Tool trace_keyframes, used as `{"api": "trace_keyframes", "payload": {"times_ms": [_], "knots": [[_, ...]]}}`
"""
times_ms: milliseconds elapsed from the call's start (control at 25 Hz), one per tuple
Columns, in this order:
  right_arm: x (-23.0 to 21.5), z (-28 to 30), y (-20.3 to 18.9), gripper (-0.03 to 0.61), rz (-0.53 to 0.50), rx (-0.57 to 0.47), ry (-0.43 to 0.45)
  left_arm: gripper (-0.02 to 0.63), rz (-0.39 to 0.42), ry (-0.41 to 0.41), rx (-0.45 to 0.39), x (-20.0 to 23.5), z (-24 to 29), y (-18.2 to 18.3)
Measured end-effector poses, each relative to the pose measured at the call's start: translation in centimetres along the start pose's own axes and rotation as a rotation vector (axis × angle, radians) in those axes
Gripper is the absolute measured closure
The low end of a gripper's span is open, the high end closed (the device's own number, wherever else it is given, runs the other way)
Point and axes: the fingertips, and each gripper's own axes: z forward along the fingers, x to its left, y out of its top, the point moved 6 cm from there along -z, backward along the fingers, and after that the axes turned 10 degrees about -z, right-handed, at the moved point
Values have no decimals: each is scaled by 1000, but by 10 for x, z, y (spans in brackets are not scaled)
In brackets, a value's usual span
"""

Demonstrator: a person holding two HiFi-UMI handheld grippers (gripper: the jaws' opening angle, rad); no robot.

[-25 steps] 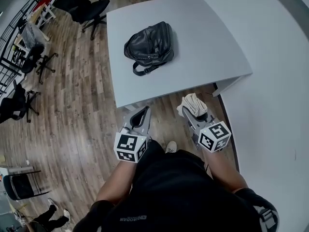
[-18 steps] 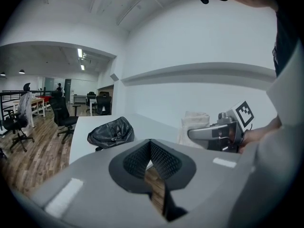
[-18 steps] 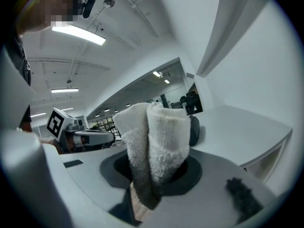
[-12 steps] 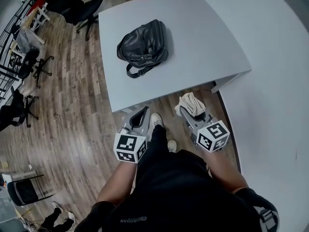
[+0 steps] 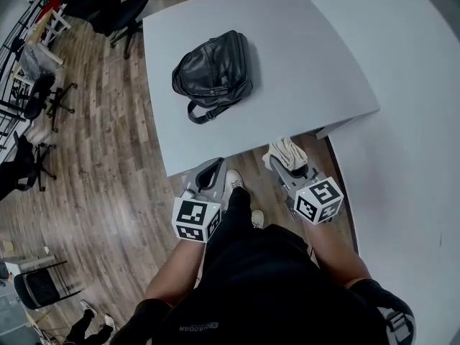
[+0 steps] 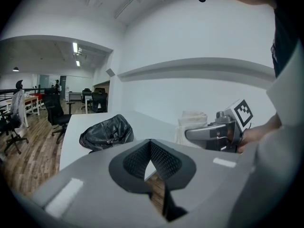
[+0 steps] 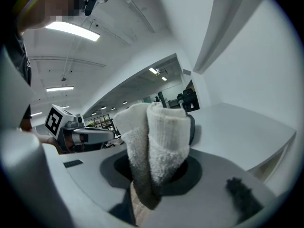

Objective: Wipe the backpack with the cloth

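Standing at the near edge of a white rectangular table (image 5: 309,63), the person holds both tools low over the wood-plank floor (image 5: 122,164), short of the tabletop. The black leather backpack (image 5: 212,72) lies on its side on the left half of that table, near the left edge, with a looped strap trailing towards the person; it is well apart from both tools. The left gripper (image 5: 213,167) points towards the table's front edge. Its ribbed black pads meet at the tips, leaving only a thin wedge of gap behind them, and nothing is between them. The right gripper (image 5: 289,162) is clamped on a folded cream terry cloth (image 5: 284,149), which stands up out of the jaws in two thick folds, just below the table's near right corner. In each gripper view the other tool appears alongside, with its square-marker cube facing up. A white shoe (image 5: 233,180) shows on the floor between the two tools. Black office chairs (image 5: 108,6) stand beyond the far left corner of the table.
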Motion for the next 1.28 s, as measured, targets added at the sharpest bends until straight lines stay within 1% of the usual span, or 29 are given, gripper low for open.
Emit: {"api": "trace_keyframes", "payload": {"times_ms": [240,400,600,720,1040,1280], "knots": [[-20,34,4,468,-5,21,-3,609,-17,-2,19,26,26,5],[-36,58,6,468,0,34,-11,609,-32,-10,49,42,47,7],[-57,83,11,468,2,51,-31,608,-6,-26,76,59,73,13],[-71,99,15,468,-5,69,-46,609,-9,-39,79,71,89,23],[-101,147,37,468,-93,99,-87,607,6,-41,105,114,122,48],[-122,171,57,468,-144,100,-138,609,40,-63,118,137,143,58]]}}
